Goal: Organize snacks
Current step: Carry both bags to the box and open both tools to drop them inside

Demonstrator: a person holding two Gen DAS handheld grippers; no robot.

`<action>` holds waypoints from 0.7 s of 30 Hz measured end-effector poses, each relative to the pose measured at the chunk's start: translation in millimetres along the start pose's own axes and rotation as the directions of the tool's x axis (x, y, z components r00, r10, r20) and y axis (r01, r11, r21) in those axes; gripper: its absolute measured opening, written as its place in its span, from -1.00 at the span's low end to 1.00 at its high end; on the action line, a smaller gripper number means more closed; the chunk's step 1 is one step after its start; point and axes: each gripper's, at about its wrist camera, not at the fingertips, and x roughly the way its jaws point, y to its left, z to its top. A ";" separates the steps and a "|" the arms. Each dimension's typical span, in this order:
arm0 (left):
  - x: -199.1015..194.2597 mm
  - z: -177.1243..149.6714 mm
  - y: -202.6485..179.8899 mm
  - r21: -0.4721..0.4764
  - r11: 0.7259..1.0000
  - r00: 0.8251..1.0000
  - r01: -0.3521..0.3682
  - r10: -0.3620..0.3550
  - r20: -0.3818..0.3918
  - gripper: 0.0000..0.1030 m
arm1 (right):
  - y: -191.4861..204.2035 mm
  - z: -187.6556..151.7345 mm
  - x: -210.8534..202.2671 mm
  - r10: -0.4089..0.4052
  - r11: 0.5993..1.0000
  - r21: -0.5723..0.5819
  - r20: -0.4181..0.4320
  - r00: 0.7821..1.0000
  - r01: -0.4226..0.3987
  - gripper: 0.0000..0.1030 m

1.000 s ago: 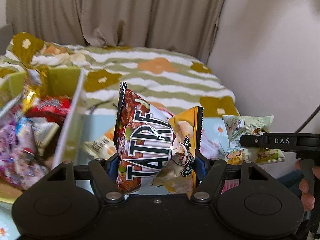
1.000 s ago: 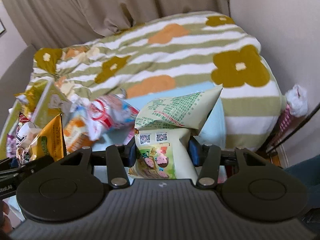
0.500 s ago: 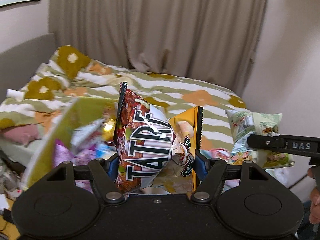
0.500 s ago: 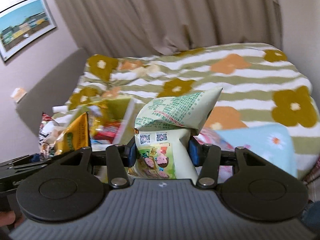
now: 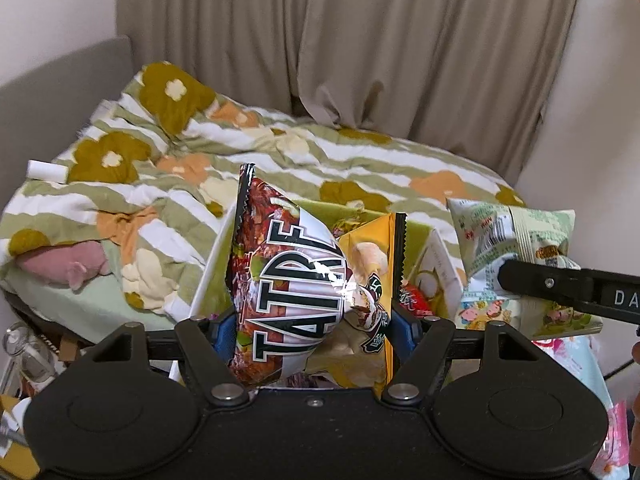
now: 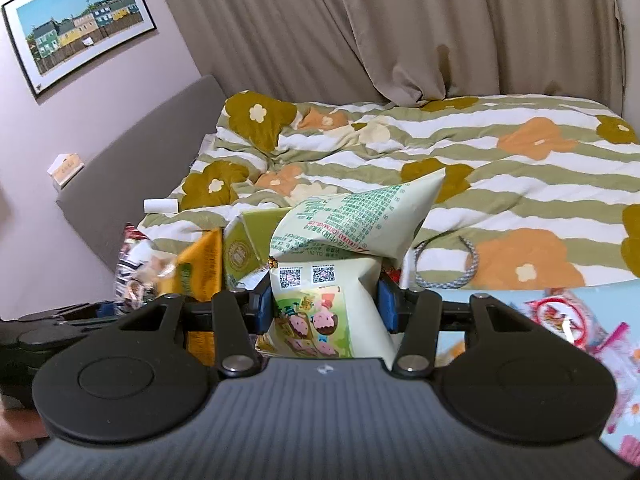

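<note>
Snack bags fill both tongs. At the frame's centre, the left tongs (image 5: pixel 312 330) pinch two together: a dark red bag (image 5: pixel 280 280) lettered "TATRE" and a yellow bag (image 5: pixel 376 264) touching its right side. The right tongs (image 6: pixel 325 307) are clamped on a pale green bag (image 6: pixel 340 276), its top folded over toward the upper right. Just behind them stands an open green box (image 5: pixel 426 232) holding more packets. Beyond lies a bed with a flowered striped duvet (image 6: pixel 500 176).
</note>
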 end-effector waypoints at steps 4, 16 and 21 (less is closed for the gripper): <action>20.6 2.3 12.8 0.025 0.999 0.999 0.027 -0.027 -0.036 0.93 | 11.4 1.1 19.7 -0.045 0.998 0.034 -0.005 0.999 0.045 0.26; 6.0 -7.9 33.6 0.016 0.999 0.998 0.051 -0.051 -0.023 0.94 | 28.2 -1.8 32.1 -0.124 0.991 0.043 -0.040 0.991 0.126 0.27; -9.8 -6.1 31.4 0.013 1.000 1.000 0.019 -0.019 0.000 0.94 | 32.6 4.2 30.0 -0.116 0.993 0.011 -0.036 0.993 0.116 0.28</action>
